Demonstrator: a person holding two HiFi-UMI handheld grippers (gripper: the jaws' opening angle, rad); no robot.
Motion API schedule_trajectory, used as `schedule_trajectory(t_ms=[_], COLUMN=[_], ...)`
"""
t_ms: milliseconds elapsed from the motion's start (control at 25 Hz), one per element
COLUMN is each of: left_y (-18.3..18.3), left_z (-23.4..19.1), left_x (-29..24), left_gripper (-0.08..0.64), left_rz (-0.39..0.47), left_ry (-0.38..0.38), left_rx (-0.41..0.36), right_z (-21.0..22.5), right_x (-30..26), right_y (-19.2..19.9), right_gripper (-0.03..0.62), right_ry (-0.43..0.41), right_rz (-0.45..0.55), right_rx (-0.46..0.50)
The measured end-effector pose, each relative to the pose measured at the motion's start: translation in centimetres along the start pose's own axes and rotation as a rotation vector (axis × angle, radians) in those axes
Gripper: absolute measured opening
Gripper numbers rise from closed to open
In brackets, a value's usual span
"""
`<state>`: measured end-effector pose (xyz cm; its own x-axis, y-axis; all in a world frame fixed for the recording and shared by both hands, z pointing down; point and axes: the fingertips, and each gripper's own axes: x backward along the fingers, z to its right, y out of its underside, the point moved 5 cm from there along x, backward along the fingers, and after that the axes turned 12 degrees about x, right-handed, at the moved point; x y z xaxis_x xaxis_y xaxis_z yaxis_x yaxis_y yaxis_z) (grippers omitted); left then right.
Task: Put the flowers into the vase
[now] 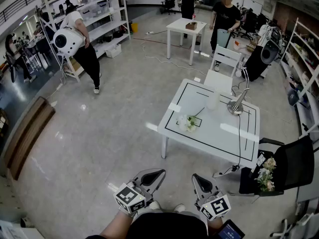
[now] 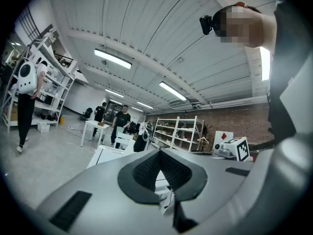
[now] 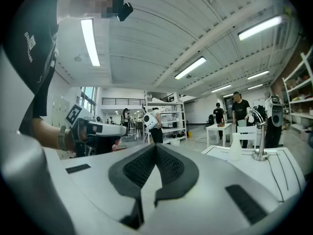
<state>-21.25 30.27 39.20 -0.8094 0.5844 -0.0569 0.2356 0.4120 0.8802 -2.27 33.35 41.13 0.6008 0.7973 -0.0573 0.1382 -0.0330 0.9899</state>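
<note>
Closest in, down at the bottom edge: left gripper [image 1: 157, 173], level, pads pressed tip to tip with nothing between, forearm behind it cut off by the frame. Just to its right, right gripper [image 1: 199, 179], same story, closed tight and empty, with a dark device [image 1: 231, 230] beside it sliced by the corner, too little showing to name. Further out, sweeping from the left: person with a white backpack [image 1: 75, 36] at the shelving [image 1: 102, 14], back turned. Then a small white table [image 1: 185, 26] far off, two people [image 1: 225, 14] beside it, too distant for detail. Mid-floor, well apart from both grippers, the white table [image 1: 219, 146]: flowers [image 1: 188, 122] lying on its near-left part, pale blooms bunched, stem barely readable against the top. Past them, vase [image 1: 213, 101], upright, pale and nearly lost against the white surface, apart from the flowers. Beside that, bent-neck lamp [image 1: 238, 103], cable trailing off the table edge. Far right, black chair [image 1: 294, 166] with a second bunch [image 1: 265, 174] on its seat, blooms small and hard to sort. Over in the left gripper view, tabletop mostly hidden behind the jaws; in the right gripper view, vase and lamp clear, flowers blocked by the gripper body.
</note>
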Motion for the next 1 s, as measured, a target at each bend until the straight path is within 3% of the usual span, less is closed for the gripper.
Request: schedule_trajectory(t_ms=[160,400,520,640,800,1000], left_y=[0.9,0.8,1.2,1.7,2.2,3.4], left_z=[1.6,2.8,3.0,3.1,3.5,5.1], left_x=[-1.0,-2.0,-2.5,-3.2,-4.3,-7.2], left_gripper=[0.003,0.003,0.003,0.003,0.005,0.005], left_rz=[-0.031,-0.010,-0.004,0.008,0.030,-0.018], left_ry=[0.008,0.065,0.067,0.080,0.091,0.084], left_rx=[-0.059,0.000,-0.003,-0.010,0.053,0.006], right_z=[0.2,0.1,0.6,1.6,3.1,5.7], right_x=[0.3,1.2,1.8,2.5,3.7,5.7], right_y=[0.4,0.1,0.0,0.0,0.6,1.3], right_gripper=[0.008,0.008,0.008,0.009,0.009,0.009], right_ry=[-0.028,-0.023,-0.015,0.006,0.036,0.052], right_rz=[-0.009,0.019,0.028,0.054,0.059,0.061], right_rx=[0.012,0.003,0.037,0.003,-0.015,-0.017])
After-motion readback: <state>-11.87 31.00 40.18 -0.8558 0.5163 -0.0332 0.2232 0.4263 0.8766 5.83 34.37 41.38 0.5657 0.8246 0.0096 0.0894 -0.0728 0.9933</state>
